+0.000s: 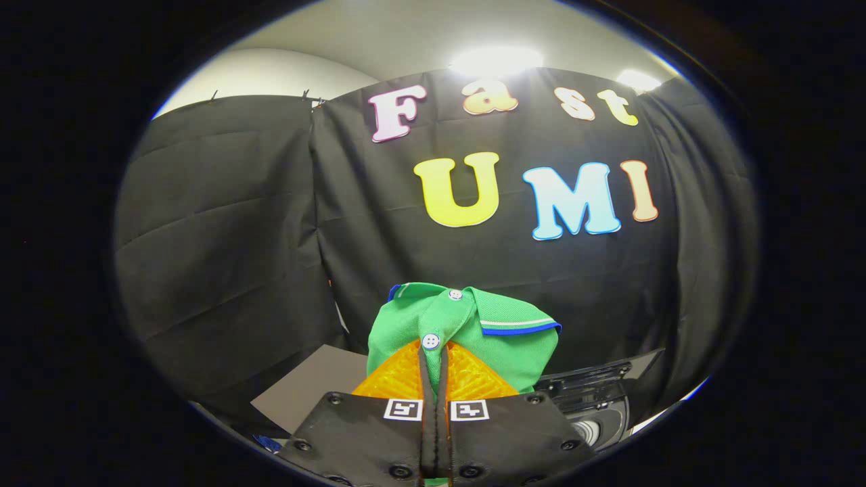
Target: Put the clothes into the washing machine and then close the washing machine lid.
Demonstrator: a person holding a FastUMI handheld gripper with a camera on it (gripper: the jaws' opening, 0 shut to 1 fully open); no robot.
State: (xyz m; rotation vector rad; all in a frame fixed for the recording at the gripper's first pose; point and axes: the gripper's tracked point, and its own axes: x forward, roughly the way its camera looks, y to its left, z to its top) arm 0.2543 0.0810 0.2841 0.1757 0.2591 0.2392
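Orange fingers (406,375) of my claw (433,362) pinch a green shirt (467,325), held up. Down on the right, near, sits the dark washer (595,399).

The green knitted-cloth polo shirt (467,338) looks soft and matt, with pale glossy buttons. The gripper (434,379) pinches it with orange, ribbed plastic fingers (399,375). At four o'clock, the dark glossy plastic washing machine (595,406) shines.
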